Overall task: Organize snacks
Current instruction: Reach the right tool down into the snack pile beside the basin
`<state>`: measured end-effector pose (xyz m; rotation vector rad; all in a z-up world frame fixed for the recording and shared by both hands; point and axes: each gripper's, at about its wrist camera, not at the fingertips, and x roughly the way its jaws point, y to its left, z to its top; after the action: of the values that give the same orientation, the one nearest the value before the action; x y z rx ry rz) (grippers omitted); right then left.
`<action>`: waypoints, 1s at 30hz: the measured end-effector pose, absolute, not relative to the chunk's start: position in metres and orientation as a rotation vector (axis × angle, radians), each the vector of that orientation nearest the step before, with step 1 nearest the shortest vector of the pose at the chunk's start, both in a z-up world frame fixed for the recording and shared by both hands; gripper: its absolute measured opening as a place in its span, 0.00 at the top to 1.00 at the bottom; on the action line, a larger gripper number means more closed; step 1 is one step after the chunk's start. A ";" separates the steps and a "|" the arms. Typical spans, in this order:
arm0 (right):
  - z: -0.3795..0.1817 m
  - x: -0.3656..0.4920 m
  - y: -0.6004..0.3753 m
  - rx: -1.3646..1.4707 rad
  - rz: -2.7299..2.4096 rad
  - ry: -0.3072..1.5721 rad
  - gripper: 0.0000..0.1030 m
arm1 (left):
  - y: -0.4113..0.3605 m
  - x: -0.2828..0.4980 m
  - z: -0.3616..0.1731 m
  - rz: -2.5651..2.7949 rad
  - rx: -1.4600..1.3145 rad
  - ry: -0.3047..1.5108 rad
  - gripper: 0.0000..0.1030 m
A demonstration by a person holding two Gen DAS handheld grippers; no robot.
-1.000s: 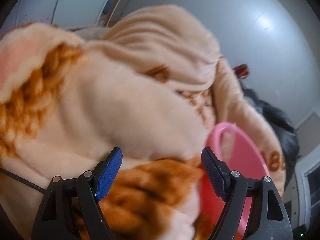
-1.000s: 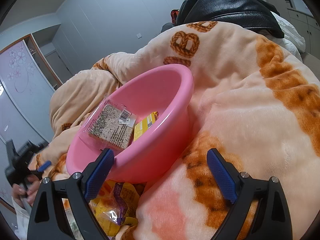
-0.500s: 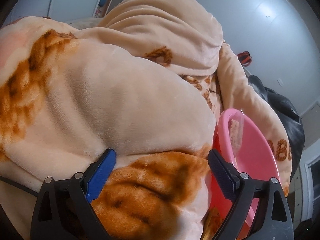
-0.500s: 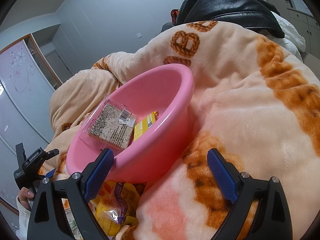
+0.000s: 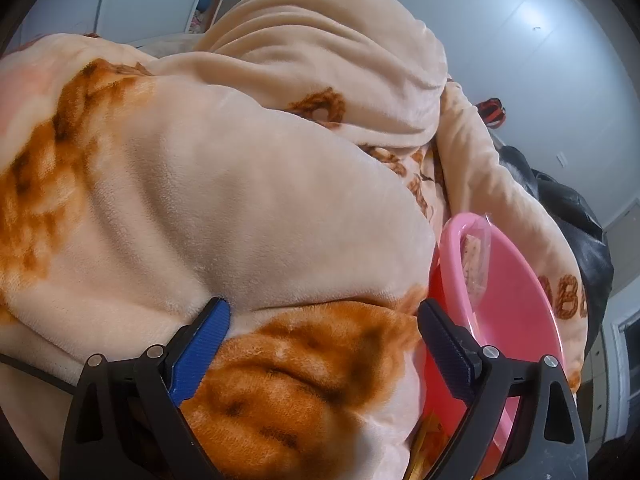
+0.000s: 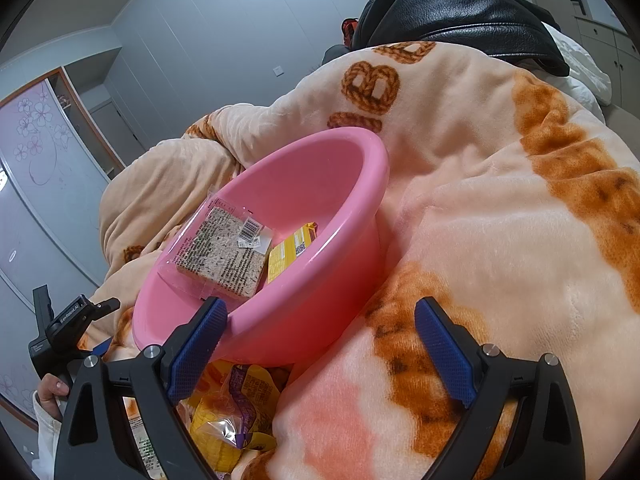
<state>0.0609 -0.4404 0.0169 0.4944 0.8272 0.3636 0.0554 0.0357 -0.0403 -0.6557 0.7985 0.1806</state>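
Note:
A pink plastic basin (image 6: 304,320) rests tilted on a beige and orange blanket (image 6: 500,240). In it lie a clear-wrapped slice of seeded bread (image 6: 224,248) and a small yellow packet (image 6: 290,248). Yellow snack bags (image 6: 232,412) lie on the blanket under the basin's near side. My right gripper (image 6: 320,308) is open just in front of the basin, its left finger before the basin's wall, nothing pinched. My left gripper (image 5: 320,308) is open wide over a blanket fold (image 5: 240,200), with the basin (image 5: 516,288) to its right. A hand holds the left gripper (image 6: 76,320) at the far left of the right wrist view.
A black leather jacket (image 6: 460,12) lies on the blanket's far side, with white bedding (image 6: 580,64) beside it. A green and white packet (image 6: 144,444) lies next to the yellow bags. Grey walls and a flowered sliding door (image 6: 32,148) stand behind.
The left gripper's jaws spread wider and its view swung, bringing more of the pink basin into sight on the right. The right gripper and the basin kept still.

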 end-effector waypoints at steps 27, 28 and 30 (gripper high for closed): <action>0.024 0.022 -0.367 0.217 0.872 0.964 0.08 | 0.032 0.059 -0.042 0.172 -0.636 0.814 0.04; 0.024 0.021 -0.367 0.204 0.850 0.966 0.08 | 0.032 0.059 -0.042 0.172 -0.635 0.815 0.04; 0.020 0.026 -0.368 0.205 0.803 0.988 0.08 | 0.032 0.060 -0.042 0.172 -0.634 0.816 0.04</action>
<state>0.0259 -0.3678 0.0199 0.2050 0.9880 0.8033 0.0599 0.0317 -0.0417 -0.6341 0.8162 0.1722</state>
